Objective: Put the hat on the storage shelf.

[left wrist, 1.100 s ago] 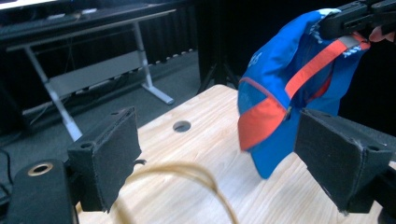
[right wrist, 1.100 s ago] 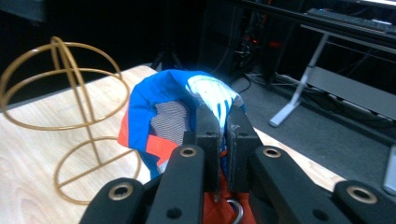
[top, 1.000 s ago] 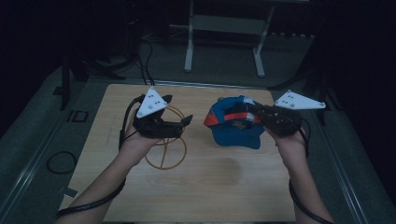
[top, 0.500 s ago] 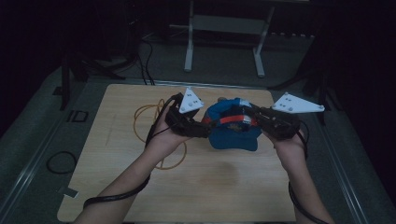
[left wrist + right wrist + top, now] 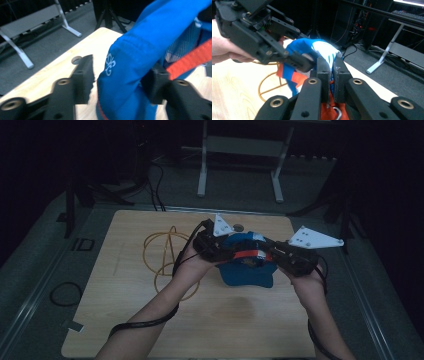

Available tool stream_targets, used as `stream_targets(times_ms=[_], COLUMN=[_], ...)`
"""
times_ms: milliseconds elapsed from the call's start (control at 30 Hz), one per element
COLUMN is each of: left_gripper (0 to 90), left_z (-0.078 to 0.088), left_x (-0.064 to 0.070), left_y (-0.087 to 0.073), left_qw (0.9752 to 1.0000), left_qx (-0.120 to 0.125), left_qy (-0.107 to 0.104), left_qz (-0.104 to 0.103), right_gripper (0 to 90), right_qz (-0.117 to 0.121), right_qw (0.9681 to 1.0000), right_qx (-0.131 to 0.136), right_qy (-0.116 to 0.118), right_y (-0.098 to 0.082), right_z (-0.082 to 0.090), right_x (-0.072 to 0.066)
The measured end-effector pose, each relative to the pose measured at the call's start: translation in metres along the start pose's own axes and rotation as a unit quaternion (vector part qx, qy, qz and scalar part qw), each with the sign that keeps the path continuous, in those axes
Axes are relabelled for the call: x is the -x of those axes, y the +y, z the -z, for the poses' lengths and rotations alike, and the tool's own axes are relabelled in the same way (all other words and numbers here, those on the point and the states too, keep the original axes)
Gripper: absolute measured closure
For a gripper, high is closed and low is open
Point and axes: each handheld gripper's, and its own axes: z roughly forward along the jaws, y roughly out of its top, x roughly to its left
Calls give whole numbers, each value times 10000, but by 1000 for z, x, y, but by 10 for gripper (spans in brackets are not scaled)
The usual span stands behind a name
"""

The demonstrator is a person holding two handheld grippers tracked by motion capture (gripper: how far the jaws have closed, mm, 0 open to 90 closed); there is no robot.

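Two claws at blue cap (image 5: 247, 265): right claw (image 5: 331, 65) clamped on it; left claw (image 5: 117, 80), just closing, straddles its fabric, half-open.

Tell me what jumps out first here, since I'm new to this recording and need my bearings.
The bright blue cap with its orange-red strap stands out at the middle of the dim wooden table, held up between both hands. The right gripper is shut on its fabric, while the left gripper has just been closing around a blue fold. A yellow cord lies looped on the table's left half.
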Motion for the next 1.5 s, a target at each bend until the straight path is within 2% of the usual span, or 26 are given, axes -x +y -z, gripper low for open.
stream_targets(times_ms=[33,67,100,133,200,267,367,433,600,667,767,900,1000,1167,1200,1267,1300,1333,1400,1433,1500], left_gripper=[566,566,685,742,834,880,891,892,895,895,895,895,895,895,894,895,894,895,894,894,894], left_z=[0,-4,-5,-7,-9,-11,-12,-11,-5,-2,1,7,10,16,17,19,19,20,21,22,25], left_x=[0,2,2,3,4,7,10,10,12,13,13,11,11,11,11,7,6,4,4,3,3], left_y=[0,1,1,0,0,0,0,0,3,5,7,9,9,5,4,2,1,0,-1,-2,-3], left_qw=[10000,9999,10000,10000,9999,9997,9995,9993,9989,9985,9984,9982,9973,9941,9941,9934,9931,9923,9904,9885,9864], left_qx=[0,-58,-50,-48,-54,-59,-41,14,207,249,309,463,533,710,728,828,865,919,998,1076,1141], left_qy=[0,40,28,43,69,101,161,211,262,294,254,78,17,-113,-54,-182,-173,-276,-325,-471,-542], left_qz=[0,-72,-55,-40,-98,-230,-286,-301,-334,-385,-408,-383,-509,-815,-806,-777,-778,-789,-905,-954,-1050], right_gripper=[859,859,859,859,859,859,858,859,858,858,847,782,718,615,606,576,572,563,526,526,501], right_qz=[0,-7,-26,-28,-46,-49,-83,-187,-175,-182,-141,-157,-74,-28,-40,-22,-30,-39,-92,-104,-94], right_qw=[10000,10000,10000,10000,10000,9999,9999,9998,9998,9997,9997,9994,9993,9987,9986,9986,9987,9988,9989,9989,9989], right_qx=[0,-9,-34,-39,-71,-91,-108,-84,-54,-34,-31,63,98,181,205,234,241,270,318,325,344], right_qy=[0,10,33,30,35,31,37,73,72,151,196,308,364,470,483,467,447,417,332,307,291], right_y=[0,-1,-3,-4,-6,-10,-15,-18,-19,-19,-19,-18,-18,-19,-19,-21,-21,-22,-24,-25,-27], right_z=[0,0,-2,-2,-4,-5,-5,-4,0,1,2,6,11,21,23,29,31,33,37,38,40], right_x=[0,0,0,-1,-2,-4,-5,-5,-12,-17,-23,-29,-34,-38,-39,-38,-37,-36,-32,-31,-28])
